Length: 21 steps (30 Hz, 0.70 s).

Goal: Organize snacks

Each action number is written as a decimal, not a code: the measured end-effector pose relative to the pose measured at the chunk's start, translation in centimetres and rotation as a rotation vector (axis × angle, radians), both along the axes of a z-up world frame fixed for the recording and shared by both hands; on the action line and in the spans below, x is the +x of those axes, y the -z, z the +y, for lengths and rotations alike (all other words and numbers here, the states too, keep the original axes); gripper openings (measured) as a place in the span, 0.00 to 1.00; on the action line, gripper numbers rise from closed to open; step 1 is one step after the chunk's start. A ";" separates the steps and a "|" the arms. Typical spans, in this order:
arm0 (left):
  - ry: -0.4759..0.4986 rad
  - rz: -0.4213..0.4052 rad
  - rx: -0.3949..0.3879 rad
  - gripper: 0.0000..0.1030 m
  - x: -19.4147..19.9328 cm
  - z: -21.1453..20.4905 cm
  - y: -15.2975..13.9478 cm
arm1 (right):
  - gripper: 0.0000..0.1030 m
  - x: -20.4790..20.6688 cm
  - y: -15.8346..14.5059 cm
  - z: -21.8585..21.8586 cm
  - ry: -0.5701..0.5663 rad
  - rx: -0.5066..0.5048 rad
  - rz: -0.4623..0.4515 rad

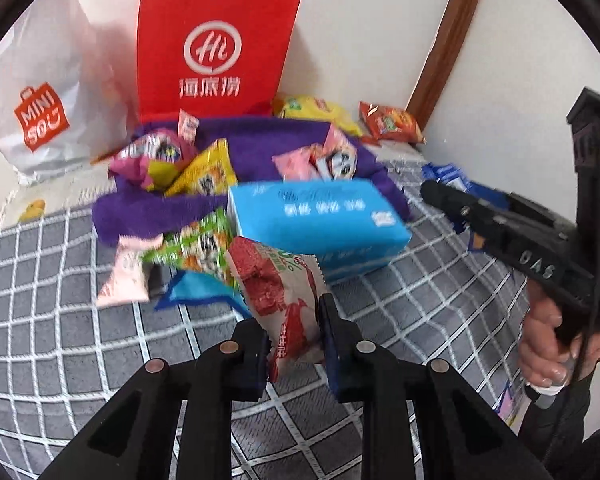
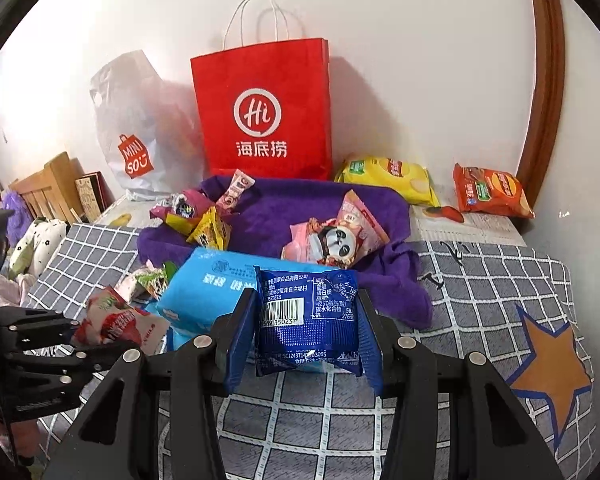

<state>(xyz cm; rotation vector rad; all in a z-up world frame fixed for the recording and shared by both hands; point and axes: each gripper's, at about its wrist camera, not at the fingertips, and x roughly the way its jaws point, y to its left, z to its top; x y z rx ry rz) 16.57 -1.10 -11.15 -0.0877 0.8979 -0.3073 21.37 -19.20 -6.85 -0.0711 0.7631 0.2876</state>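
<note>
My left gripper (image 1: pixel 294 320) is shut on a red-and-white snack packet (image 1: pixel 278 284), held above the checked bedspread; the packet also shows in the right wrist view (image 2: pixel 116 320). My right gripper (image 2: pixel 306 308) is shut on a dark blue snack packet (image 2: pixel 306 316) with a barcode, held in front of a light blue tissue pack (image 2: pixel 204 292). That gripper shows at the right of the left wrist view (image 1: pixel 440 196). Several small snack packets lie on a purple towel (image 2: pixel 276 208), among them a pink panda packet (image 2: pixel 336 236) and a yellow one (image 2: pixel 210 232).
A red paper bag (image 2: pixel 264 108) and a white Miniso bag (image 2: pixel 132 132) stand against the wall. A yellow chip bag (image 2: pixel 388 178) and an orange chip bag (image 2: pixel 492 192) lie at the back right. A green packet (image 1: pixel 196 244) lies by the tissue pack.
</note>
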 end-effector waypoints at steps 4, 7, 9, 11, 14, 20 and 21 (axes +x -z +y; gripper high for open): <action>-0.006 -0.020 -0.004 0.20 1.0 -0.3 -1.6 | 0.46 0.5 -1.0 0.3 -0.001 0.000 -0.013; -0.010 -0.037 -0.006 0.20 1.9 -0.2 -2.9 | 0.46 0.9 -1.7 0.5 0.000 -0.005 -0.019; -0.011 -0.048 -0.002 0.20 2.4 -0.2 -3.5 | 0.46 1.3 -2.2 0.6 -0.001 -0.007 -0.018; -0.016 -0.062 -0.003 0.20 3.2 -0.2 -4.2 | 0.46 1.8 -2.7 0.8 -0.006 -0.010 -0.014; -0.021 -0.071 -0.005 0.20 4.2 -0.3 -5.1 | 0.46 2.5 -3.4 1.0 -0.002 -0.015 -0.023; -0.031 -0.082 -0.004 0.20 6.4 -0.1 -6.2 | 0.46 4.7 -4.5 1.3 -0.004 -0.017 -0.011; -0.034 -0.086 -0.002 0.20 6.9 -0.1 -6.5 | 0.46 5.2 -4.6 1.4 -0.004 -0.019 -0.007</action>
